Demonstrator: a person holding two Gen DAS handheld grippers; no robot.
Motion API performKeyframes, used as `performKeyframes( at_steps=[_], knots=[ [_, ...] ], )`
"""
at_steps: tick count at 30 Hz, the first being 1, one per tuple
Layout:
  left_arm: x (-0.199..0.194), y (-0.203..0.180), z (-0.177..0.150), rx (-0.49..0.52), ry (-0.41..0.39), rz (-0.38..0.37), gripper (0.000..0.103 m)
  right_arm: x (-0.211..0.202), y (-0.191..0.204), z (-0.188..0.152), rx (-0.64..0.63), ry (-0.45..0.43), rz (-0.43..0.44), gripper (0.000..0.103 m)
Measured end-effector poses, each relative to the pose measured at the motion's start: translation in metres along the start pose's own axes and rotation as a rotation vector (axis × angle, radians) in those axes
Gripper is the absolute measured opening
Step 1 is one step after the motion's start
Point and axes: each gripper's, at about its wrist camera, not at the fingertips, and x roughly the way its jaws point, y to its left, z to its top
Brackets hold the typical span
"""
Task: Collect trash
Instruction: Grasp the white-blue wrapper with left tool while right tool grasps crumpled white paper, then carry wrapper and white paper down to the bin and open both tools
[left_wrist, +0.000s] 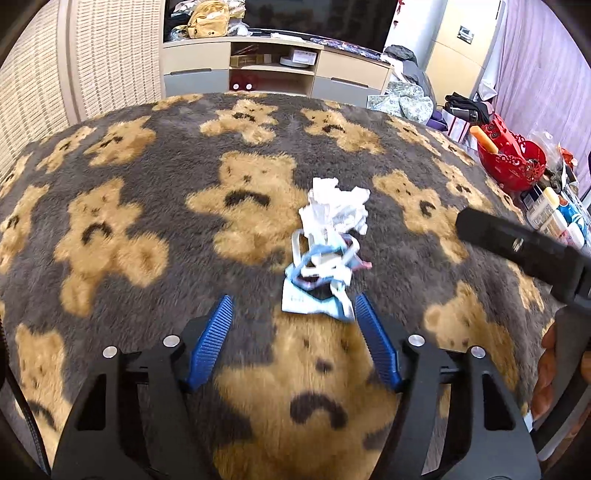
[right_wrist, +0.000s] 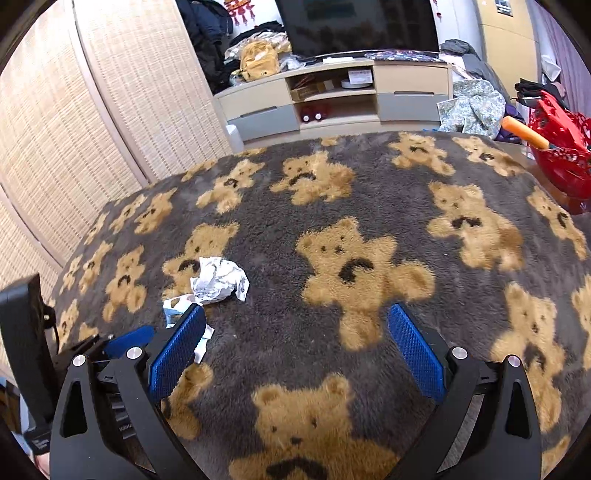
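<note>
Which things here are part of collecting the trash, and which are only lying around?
For the job:
- crumpled paper
- blue and white wrapper
- left gripper, open
- right gripper, open

Just lying about:
- red basket
- yellow bag
- bear blanket

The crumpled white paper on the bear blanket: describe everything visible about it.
The crumpled white paper is a loosely balled, creased sheet with faint grey print showing in the right wrist view. It lies on the fuzzy bear blanket, its near edge against a blue-and-white wrapper with looped strips. The left claw is open just short of the wrapper, holding nothing; the paper itself is untouched by either claw. The right claw is open off to its side.
</note>
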Motion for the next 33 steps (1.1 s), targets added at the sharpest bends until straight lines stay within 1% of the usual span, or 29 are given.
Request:
performKeyframes(
  at_steps=[1, 4, 6, 9, 13, 16, 18, 19, 21, 22, 24, 25, 26, 28, 30, 31, 33],
  knots=[
    [0.002, -0.001, 0.002, 0.004, -0.003, -0.004, 0.061, 0.002, 0.001, 0.001, 0.0, 0.001, 0.0, 0.099],
    [0.008, -0.002, 0.009, 0.01, 0.002, -0.026, 0.046, 0.01, 0.002, 0.004, 0.004, 0.008, 0.005, 0.098],
    [0.011, -0.002, 0.01, 0.015, 0.012, -0.035, 0.029, 0.012, 0.004, 0.006, 0.003, 0.01, 0.009, 0.098],
    [0.01, -0.002, 0.011, 0.03, 0.013, -0.051, 0.019, 0.014, 0.01, 0.01, -0.001, 0.011, 0.023, 0.094],
    [0.001, 0.003, 0.01, 0.034, 0.001, -0.032, 0.015, 0.019, 0.023, 0.014, -0.012, 0.014, 0.049, 0.091],
    [-0.011, 0.015, 0.013, 0.018, -0.02, 0.006, 0.015, 0.025, 0.035, 0.017, -0.016, 0.02, 0.073, 0.09],
    [-0.018, 0.026, 0.015, 0.0, -0.03, 0.036, 0.015, 0.031, 0.043, 0.018, -0.023, 0.025, 0.088, 0.088],
    [-0.02, 0.031, 0.017, -0.009, -0.035, 0.051, 0.015, 0.034, 0.046, 0.018, -0.028, 0.03, 0.093, 0.085],
    [-0.023, 0.041, 0.019, -0.02, -0.037, 0.064, 0.015, 0.043, 0.054, 0.018, -0.04, 0.046, 0.098, 0.079],
    [-0.023, 0.044, 0.019, -0.023, -0.038, 0.069, 0.015, 0.049, 0.057, 0.017, -0.046, 0.055, 0.099, 0.073],
    [-0.022, 0.05, 0.02, -0.026, -0.037, 0.075, 0.015, 0.061, 0.062, 0.016, -0.058, 0.075, 0.094, 0.067],
    [-0.022, 0.052, 0.019, -0.027, -0.035, 0.077, 0.015, 0.067, 0.063, 0.015, -0.062, 0.085, 0.086, 0.061],
    [-0.021, 0.053, 0.019, -0.029, -0.034, 0.078, 0.015, 0.071, 0.064, 0.014, -0.066, 0.094, 0.082, 0.052],
    [-0.021, 0.055, 0.018, -0.032, -0.033, 0.077, 0.015, 0.079, 0.067, 0.01, -0.08, 0.113, 0.067, 0.04],
    [-0.022, 0.054, 0.017, -0.031, -0.033, 0.077, 0.015, 0.077, 0.068, 0.006, -0.1, 0.099, 0.049, 0.034],
    [-0.024, 0.053, 0.016, -0.029, -0.033, 0.076, 0.015, 0.072, 0.068, 0.005, -0.107, 0.089, 0.042, 0.028],
    [-0.031, 0.049, 0.014, -0.024, -0.039, 0.075, 0.015, 0.058, 0.067, 0.005, -0.118, 0.075, 0.04, 0.027]
  ],
)
